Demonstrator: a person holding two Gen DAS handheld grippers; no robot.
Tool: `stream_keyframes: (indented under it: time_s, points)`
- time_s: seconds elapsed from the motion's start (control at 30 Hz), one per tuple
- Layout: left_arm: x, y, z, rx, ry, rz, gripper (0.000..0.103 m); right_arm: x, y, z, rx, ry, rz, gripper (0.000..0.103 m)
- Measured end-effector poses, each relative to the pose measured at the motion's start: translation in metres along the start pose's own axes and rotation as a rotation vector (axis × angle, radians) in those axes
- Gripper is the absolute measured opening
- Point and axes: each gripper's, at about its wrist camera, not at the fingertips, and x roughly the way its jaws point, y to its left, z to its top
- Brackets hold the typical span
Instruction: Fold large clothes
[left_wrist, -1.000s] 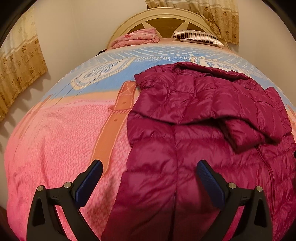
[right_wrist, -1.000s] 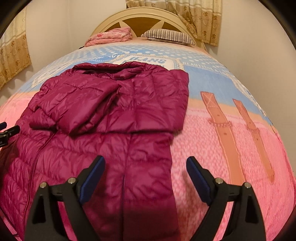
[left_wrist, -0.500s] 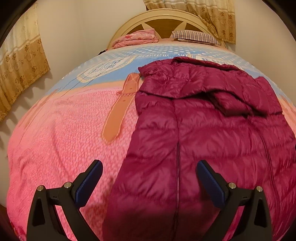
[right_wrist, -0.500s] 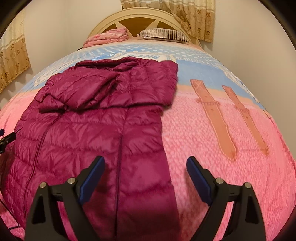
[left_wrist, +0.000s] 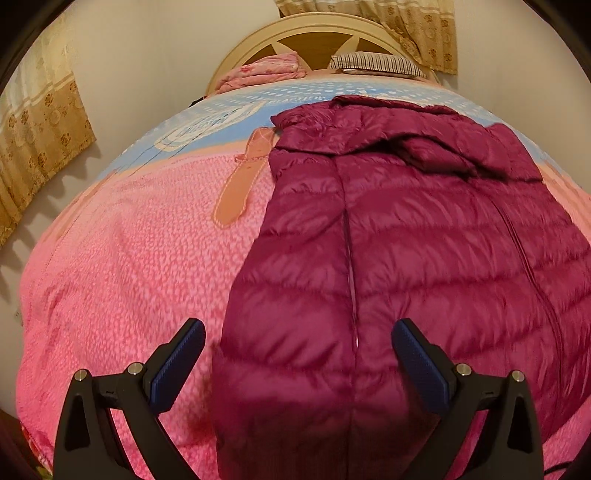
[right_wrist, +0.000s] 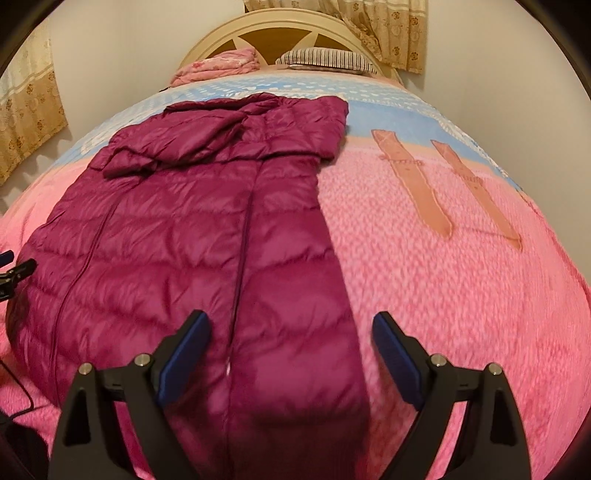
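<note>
While spread flat: maroon down jacket (left_wrist: 388, 258) on bed (left_wrist: 129, 258), frame centre.
Left tool (left_wrist: 297, 352): wide open, empty.
Right tool (right_wrist: 291, 341): wide open, empty.
Tip: pinch both hem corners together.

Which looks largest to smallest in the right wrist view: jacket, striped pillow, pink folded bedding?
1. Jacket, by far, though it is also nearest.
2. and 3. Striped pillow and pink bedding: alike, both small by the headboard, unranked.
</note>
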Motion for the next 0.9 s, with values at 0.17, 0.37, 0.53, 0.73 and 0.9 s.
stream_keyframes:
  time_s: [0.17, 0.37, 0.53, 0.73, 0.9]
  points:
    - [-0.004, 0.002, -0.011, -0.005, 0.003, -0.003, 0.102, -0.007, -0.002, -0.016, 0.008, 0.005, 0.002, 0.092]
    - [-0.005, 0.003, -0.018, -0.01, 0.008, -0.016, 0.102, -0.015, -0.006, -0.029, 0.02, 0.012, 0.019, 0.083]
    - [-0.01, -0.001, -0.025, 0.0, 0.011, -0.052, 0.102, -0.018, -0.005, -0.035, 0.036, 0.008, 0.05, 0.068]
    - [-0.014, -0.005, -0.028, 0.012, 0.015, -0.087, 0.086, -0.021, -0.003, -0.037, 0.04, 0.0, 0.092, 0.048]
    - [-0.018, -0.007, -0.03, 0.021, 0.016, -0.118, 0.053, -0.025, -0.004, -0.039, 0.057, -0.003, 0.148, 0.022]
